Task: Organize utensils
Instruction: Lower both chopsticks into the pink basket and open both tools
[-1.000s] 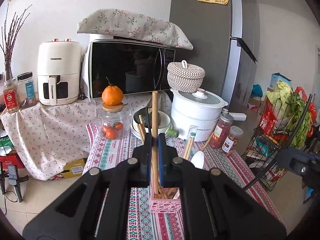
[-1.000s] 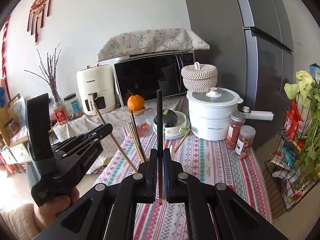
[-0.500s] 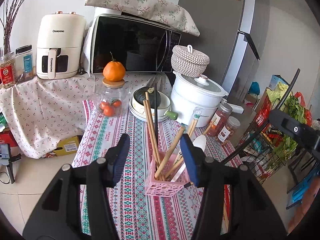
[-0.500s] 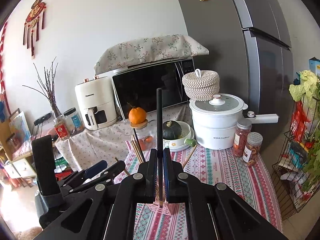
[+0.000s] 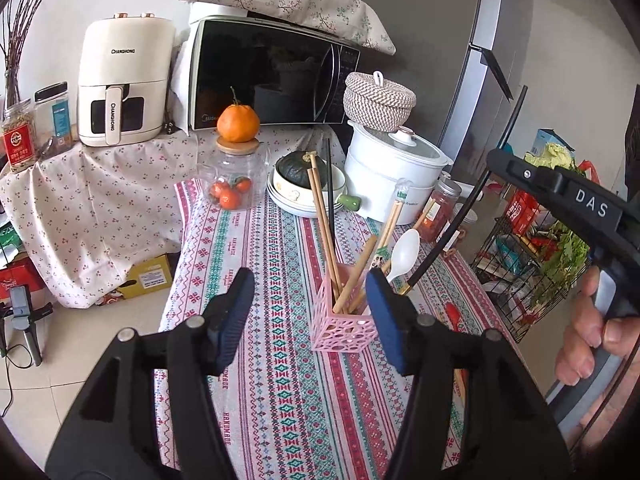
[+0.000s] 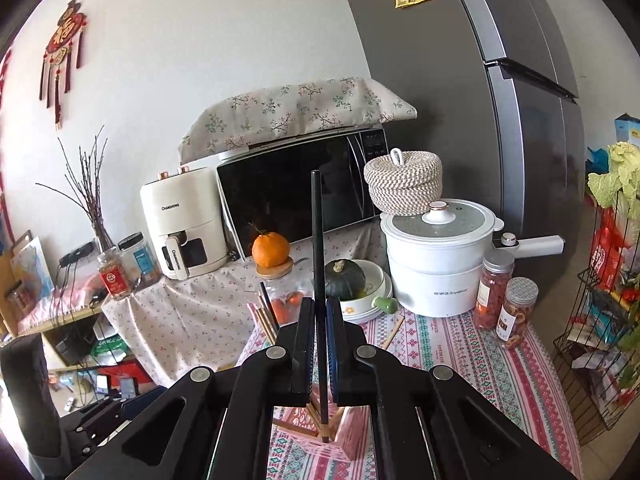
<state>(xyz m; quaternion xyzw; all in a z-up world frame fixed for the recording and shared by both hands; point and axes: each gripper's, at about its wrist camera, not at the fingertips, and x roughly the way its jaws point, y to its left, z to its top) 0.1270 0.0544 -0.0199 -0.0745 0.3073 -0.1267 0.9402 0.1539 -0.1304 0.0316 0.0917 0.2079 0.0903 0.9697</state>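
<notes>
The left gripper (image 5: 308,312) has just been opening, its jaws now apart and empty, near the pink holder (image 5: 344,322) of chopsticks on the striped cloth (image 5: 280,380). The right gripper (image 6: 319,346) pinches a black chopstick (image 6: 317,240) upright above the holder.

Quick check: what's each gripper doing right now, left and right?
Left gripper: open, just opened, holding nothing.
Right gripper: closed on the black chopstick, tip over the pink holder.
</notes>
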